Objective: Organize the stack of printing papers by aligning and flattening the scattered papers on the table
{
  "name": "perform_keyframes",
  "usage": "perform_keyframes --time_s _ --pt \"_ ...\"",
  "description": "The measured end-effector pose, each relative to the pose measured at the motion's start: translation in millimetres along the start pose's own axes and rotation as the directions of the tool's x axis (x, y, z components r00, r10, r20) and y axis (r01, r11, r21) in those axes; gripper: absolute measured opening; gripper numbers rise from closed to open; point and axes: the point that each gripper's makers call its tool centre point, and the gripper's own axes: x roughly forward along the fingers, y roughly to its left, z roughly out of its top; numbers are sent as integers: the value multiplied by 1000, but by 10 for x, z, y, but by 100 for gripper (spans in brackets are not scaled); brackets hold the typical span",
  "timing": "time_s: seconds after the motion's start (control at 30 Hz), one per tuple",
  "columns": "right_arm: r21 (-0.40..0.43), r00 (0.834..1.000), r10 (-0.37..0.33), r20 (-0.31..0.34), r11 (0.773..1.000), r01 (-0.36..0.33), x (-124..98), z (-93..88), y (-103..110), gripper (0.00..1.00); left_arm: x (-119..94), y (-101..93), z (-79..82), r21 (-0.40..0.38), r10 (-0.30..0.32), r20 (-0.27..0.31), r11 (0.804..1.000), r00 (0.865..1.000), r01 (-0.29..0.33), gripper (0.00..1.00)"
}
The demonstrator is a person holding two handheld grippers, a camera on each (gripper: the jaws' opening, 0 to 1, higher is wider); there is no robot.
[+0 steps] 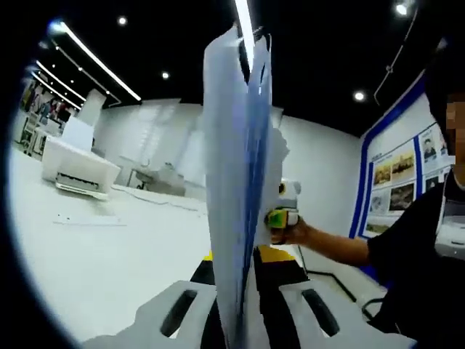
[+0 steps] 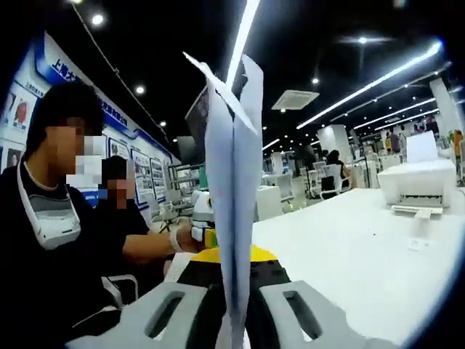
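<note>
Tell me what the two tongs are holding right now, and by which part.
Both hold the stack of papers, which stands upright on edge. The left tongs and right tongs each pinch an opposite side edge between their jaws.

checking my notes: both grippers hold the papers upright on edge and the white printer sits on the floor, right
Not quite. The printer sits on the white table, not the floor, as the right gripper view shows. The rest holds: the left gripper and right gripper each clamp the papers upright on edge.
</note>
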Motion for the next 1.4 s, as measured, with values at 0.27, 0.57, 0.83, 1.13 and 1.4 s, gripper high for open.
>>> perform_keyframes --time_s 0.27,0.57,0.83,1.13,1.4 --pt "-4 1000 -16 8 1000 16 -17 34 -43 0 17 44 74 -16 3 78 1000 997 -2 6" --pt "-212 892 -131 -432 976 40 -262 547 106 0 -102 -46 353 63 -41 72 997 997 36 32" --pt "-266 591 -192 -784 963 -40 -270 532 243 0 -172 -163 237 181 -65 -52 981 997 73 28" --pt "-284 537 -188 -822 953 -103 -241 516 405 0 -454 -61 106 113 -42 24 993 999 39 36" --pt "-315 368 -255 -894 942 -113 -362 291 340 0 -391 -74 331 168 -18 38 986 999 11 59"
